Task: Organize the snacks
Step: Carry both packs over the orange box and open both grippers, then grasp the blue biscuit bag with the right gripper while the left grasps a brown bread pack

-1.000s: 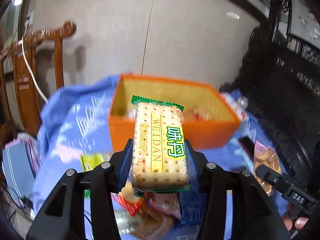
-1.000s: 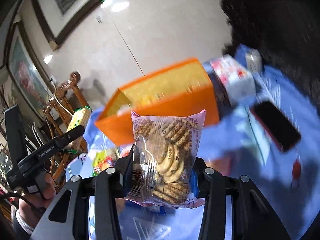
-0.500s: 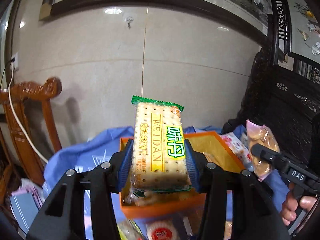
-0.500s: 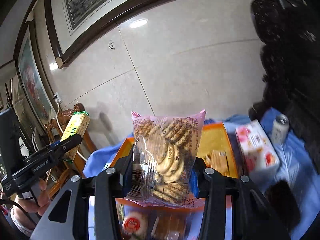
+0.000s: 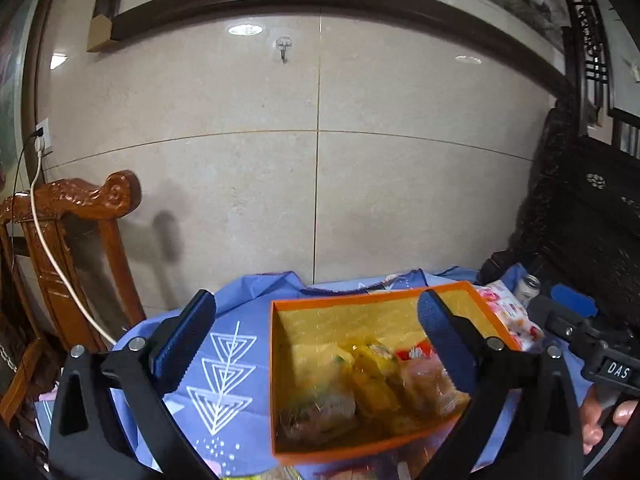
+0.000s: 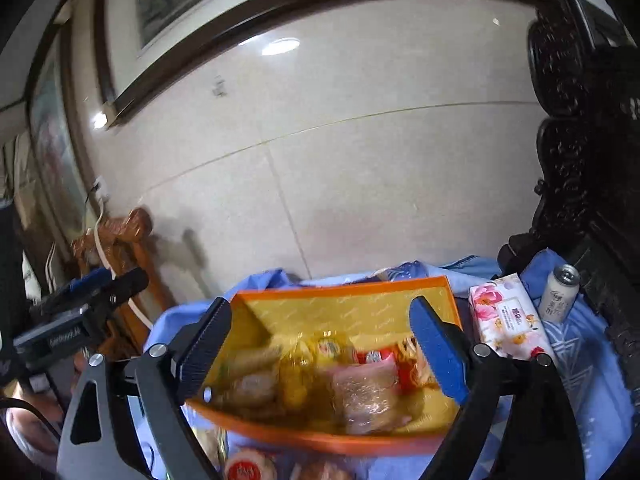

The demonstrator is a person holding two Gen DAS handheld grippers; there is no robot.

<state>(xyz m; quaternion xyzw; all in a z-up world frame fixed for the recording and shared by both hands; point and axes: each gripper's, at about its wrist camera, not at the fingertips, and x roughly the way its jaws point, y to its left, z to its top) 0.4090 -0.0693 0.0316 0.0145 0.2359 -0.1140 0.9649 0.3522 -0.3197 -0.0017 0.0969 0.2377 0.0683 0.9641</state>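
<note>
Both tools now gape empty: the left tool (image 5: 316,332) has let go its cracker pack, the right tool (image 6: 320,340) its cookie bag (image 6: 366,396), apparently both in the box (image 5: 360,300) mid-bench.

bright indoor light | ceiling-lamp glare on wall tiles (image 5: 245,29) | strong fisheye curvature | box contents (image 6: 320,376) motion-blurred

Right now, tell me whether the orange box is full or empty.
Partly full: orange box holds several snack packs along its near half; the far floor shows bare.
</note>
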